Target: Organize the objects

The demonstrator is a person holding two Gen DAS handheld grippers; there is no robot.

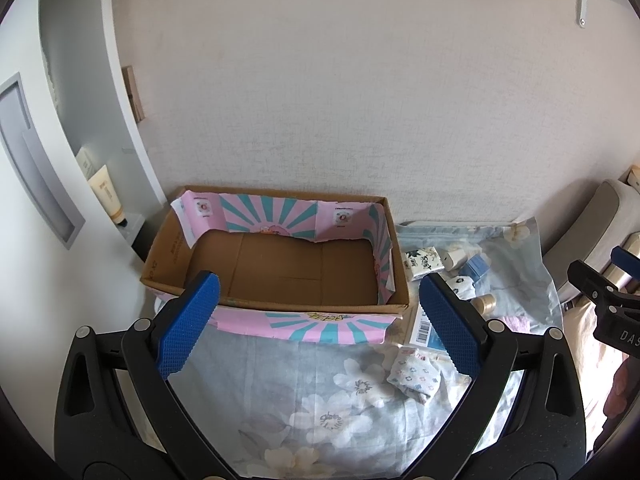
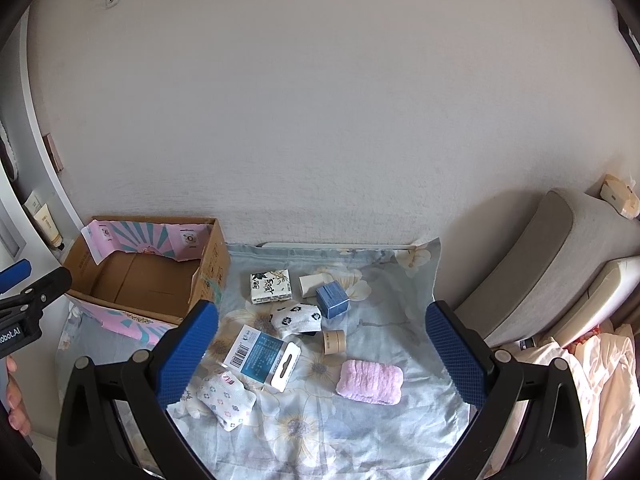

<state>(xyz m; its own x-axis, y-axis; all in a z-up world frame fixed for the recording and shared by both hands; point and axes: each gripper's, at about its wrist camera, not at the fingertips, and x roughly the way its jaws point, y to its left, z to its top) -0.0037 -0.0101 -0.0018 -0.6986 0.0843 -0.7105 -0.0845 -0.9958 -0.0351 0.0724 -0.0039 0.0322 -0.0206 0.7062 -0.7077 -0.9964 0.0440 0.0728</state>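
Observation:
An empty cardboard box with pink and teal flaps stands on a floral cloth against the wall; it also shows in the right wrist view. To its right lie a blue-white packet, a pink folded cloth, a flowered sock bundle, a black-flowered sock bundle, a blue box, a patterned tissue pack, a small white box and a tan round jar. My left gripper is open and empty in front of the box. My right gripper is open and empty above the items.
A wall runs behind everything. A white shelf with a cream tube is at the left. A grey cushion and bedding lie at the right. The floral cloth covers the surface.

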